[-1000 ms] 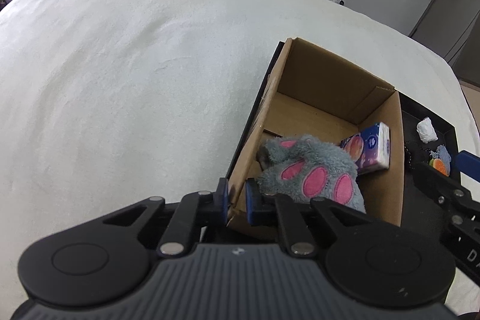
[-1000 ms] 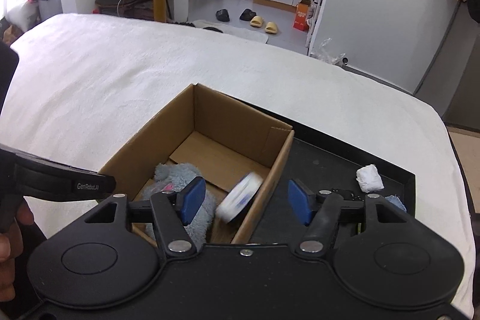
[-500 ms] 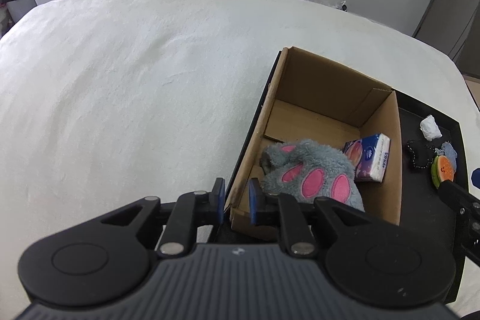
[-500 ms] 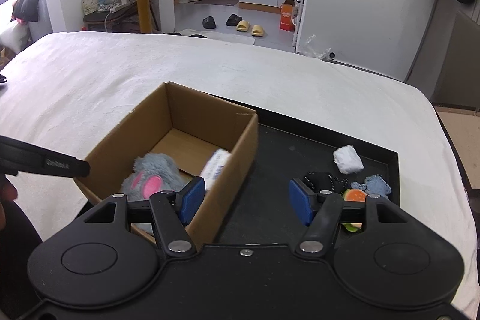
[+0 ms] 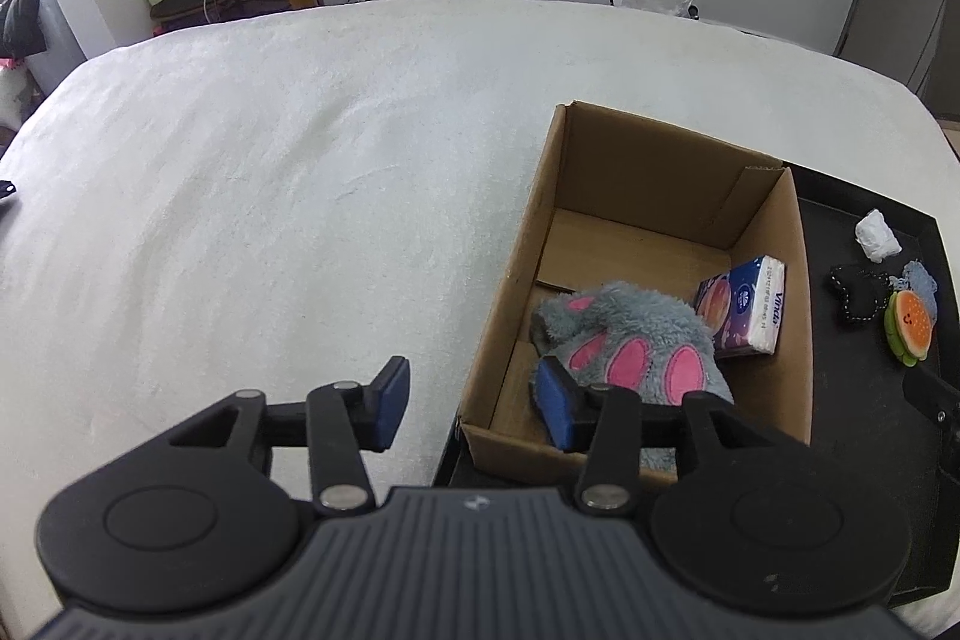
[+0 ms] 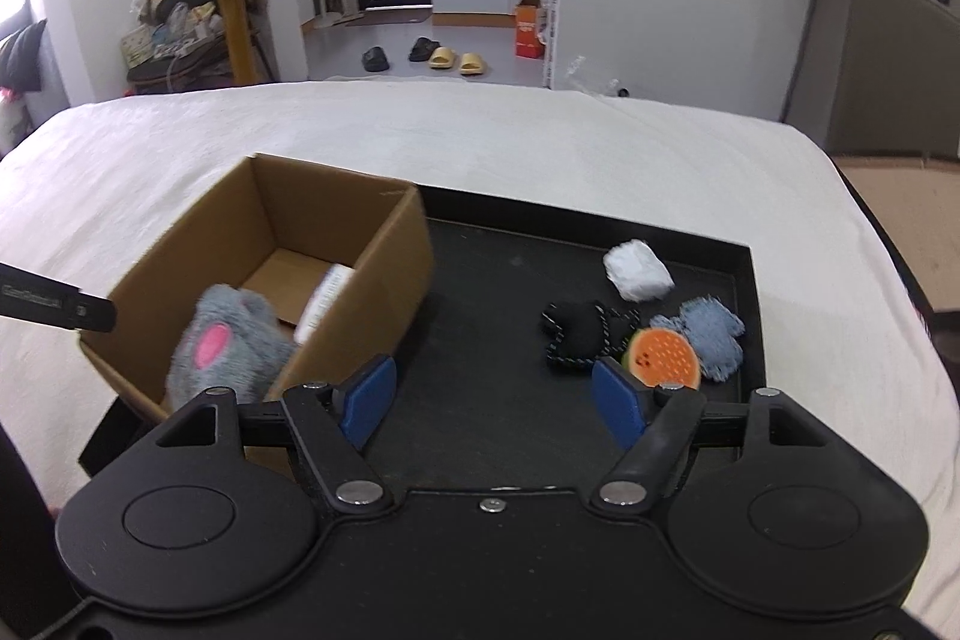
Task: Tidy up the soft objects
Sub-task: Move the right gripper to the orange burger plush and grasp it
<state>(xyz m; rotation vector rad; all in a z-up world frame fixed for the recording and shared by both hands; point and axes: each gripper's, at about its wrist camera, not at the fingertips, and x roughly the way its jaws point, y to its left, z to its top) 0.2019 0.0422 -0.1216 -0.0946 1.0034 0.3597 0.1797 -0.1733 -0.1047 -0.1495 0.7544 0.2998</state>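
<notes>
In the left wrist view the left gripper point(image 5: 471, 403) has its jaws spread wide and grasps nothing; the near left corner of the cardboard box point(image 5: 660, 172) sits between its two blue pads, one outside the box over the white bed point(image 5: 270, 172) and one over the box's interior. The box stands on the left end of a black tray point(image 5: 864, 400) that lies on the bed. Inside the box, a grey plush toy point(image 5: 636, 340) with pink patches fills the near half, and a tissue pack point(image 5: 750, 307) leans against the box's right wall, touching the plush. On the tray to the right of the box lie a white wad point(image 5: 877, 236), a black pouch point(image 5: 859, 294), a grey-blue fluffy piece point(image 5: 921, 280) and a burger-shaped plush point(image 5: 909, 325), grouped close together and well apart from the box.

In the right wrist view the right gripper point(image 6: 495, 403) hangs over the bare tray point(image 6: 492, 292) just right of the box point(image 6: 336, 214), jaws released and empty. The grey plush point(image 6: 225, 346) rises above the box's near rim; the tissue pack point(image 6: 324, 301) behind it is blurred. Right of the box sit the white wad point(image 6: 637, 271), the black pouch point(image 6: 582, 334), the fluffy piece point(image 6: 714, 334) and the orange plush point(image 6: 663, 358), the last three touching or very nearly so. The orange plush lies just beyond the right pad.
</notes>
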